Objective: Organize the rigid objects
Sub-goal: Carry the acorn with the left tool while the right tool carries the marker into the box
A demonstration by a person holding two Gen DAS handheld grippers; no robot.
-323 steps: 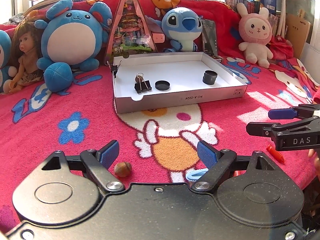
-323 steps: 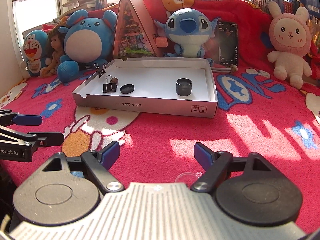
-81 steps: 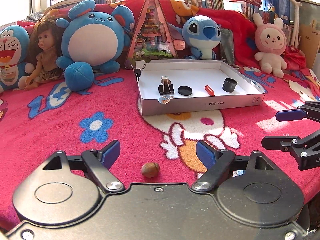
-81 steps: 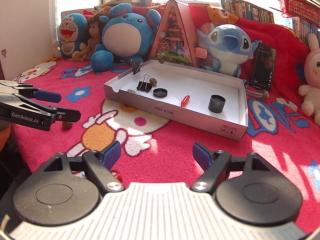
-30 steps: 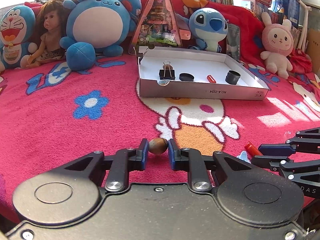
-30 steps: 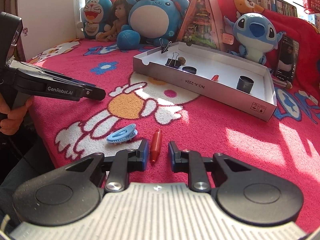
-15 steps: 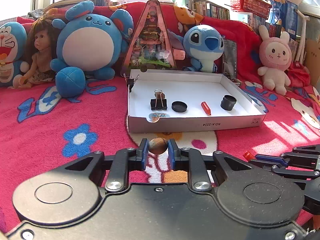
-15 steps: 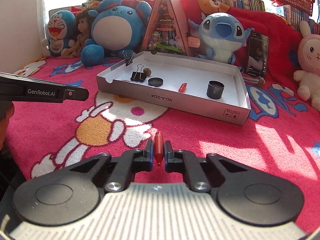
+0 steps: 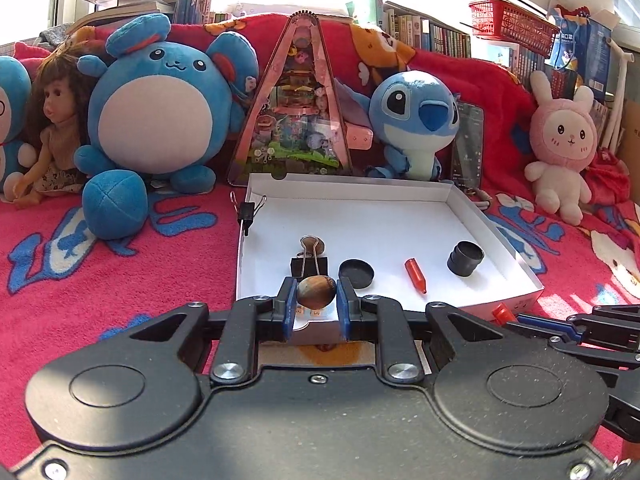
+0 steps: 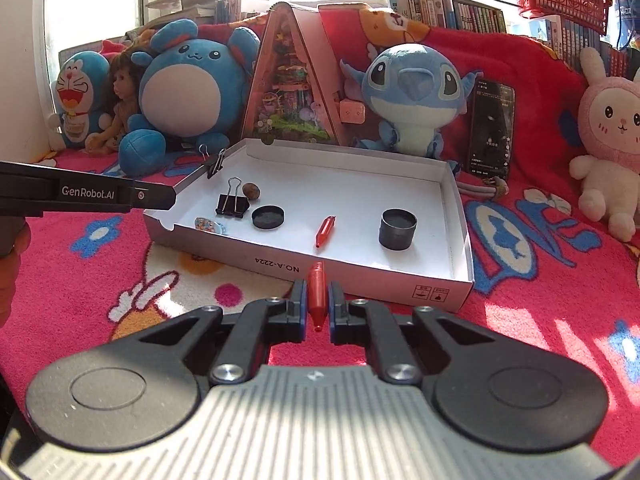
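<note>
My left gripper [image 9: 316,298] is shut on a brown nut [image 9: 316,291], held just before the near left corner of the white cardboard tray [image 9: 496,236]. My right gripper [image 10: 317,298] is shut on a small red peg [image 10: 316,292], lifted in front of the tray's [image 10: 458,216] near wall. Inside the tray lie a black binder clip [image 10: 230,205], another nut [image 10: 252,191], a black lid [image 10: 268,217], a second red peg [image 10: 325,230], a black cup [image 10: 398,229] and a small shiny piece [image 10: 208,225]. In the left wrist view the right gripper [image 9: 520,320] shows at lower right.
A second binder clip [image 9: 248,214] grips the tray's left wall. Plush toys, a doll [image 9: 52,136], a triangular toy house [image 9: 296,108] and a phone [image 10: 490,128] line the back. The red patterned blanket [image 10: 540,320] covers the surface. A hand [image 10: 12,256] shows at the left edge of the right wrist view.
Both grippers have risen and moved toward the tray. The right gripper closed on the red peg and lifted it off the blanket; the left kept its hold on the nut.
</note>
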